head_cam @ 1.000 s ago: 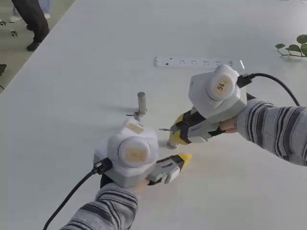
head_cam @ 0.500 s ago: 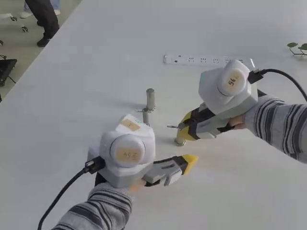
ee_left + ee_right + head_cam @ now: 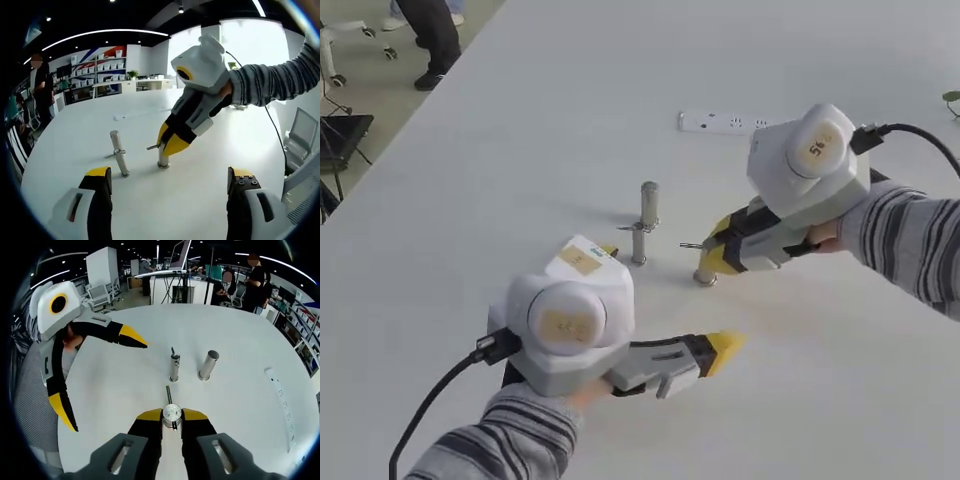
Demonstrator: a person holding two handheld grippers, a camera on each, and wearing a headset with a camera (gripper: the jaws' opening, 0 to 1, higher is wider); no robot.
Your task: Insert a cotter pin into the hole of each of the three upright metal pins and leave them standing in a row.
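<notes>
Backed the left hand-held gripper off, jaws wide and empty. Kept the right hand-held gripper clamped on the nearest metal pin, upright on the tabletop, cotter pin through it. Leaves the far pin seemingly bare.

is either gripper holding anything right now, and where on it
The right hand-held gripper clamps the top end of a metal pin, whose cotter pin sticks out. The left hand-held gripper is open and holds nothing.

White table: power strip, three metal pins upright.
</notes>
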